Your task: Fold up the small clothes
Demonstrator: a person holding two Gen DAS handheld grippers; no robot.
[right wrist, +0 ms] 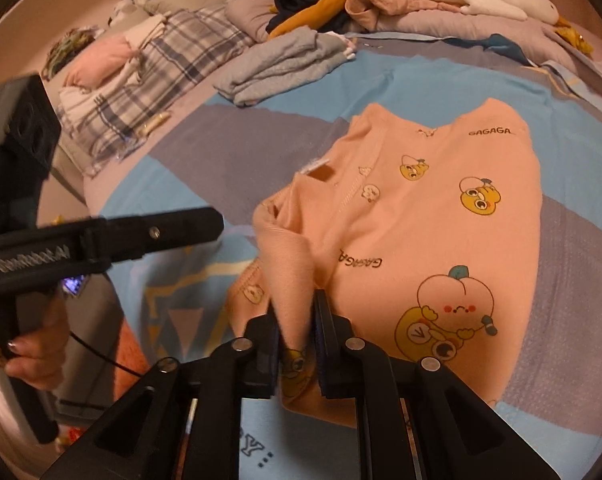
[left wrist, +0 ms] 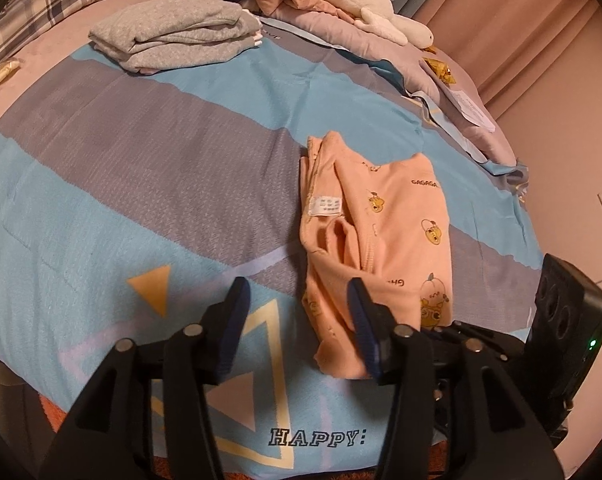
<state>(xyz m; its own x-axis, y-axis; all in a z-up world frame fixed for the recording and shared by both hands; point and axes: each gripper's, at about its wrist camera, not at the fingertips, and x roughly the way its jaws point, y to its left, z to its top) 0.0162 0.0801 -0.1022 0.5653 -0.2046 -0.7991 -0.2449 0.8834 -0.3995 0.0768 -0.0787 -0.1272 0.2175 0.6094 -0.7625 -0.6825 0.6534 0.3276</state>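
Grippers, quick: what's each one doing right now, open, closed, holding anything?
Left gripper: open, empty, fingers apart over the quilt.
Right gripper: closed, pinching a fold of the peach baby garment.

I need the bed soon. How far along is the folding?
Done: a grey stack lies folded on the bedspread. In hand: the peach top is partly folded, with the right gripper shut on a fold of it; the left gripper is open. Left: a loose pile by the pillows.

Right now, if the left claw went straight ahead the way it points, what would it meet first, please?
Probably the bedspread. The open left claw aims just left of the pink shirt, though depth is unclear.
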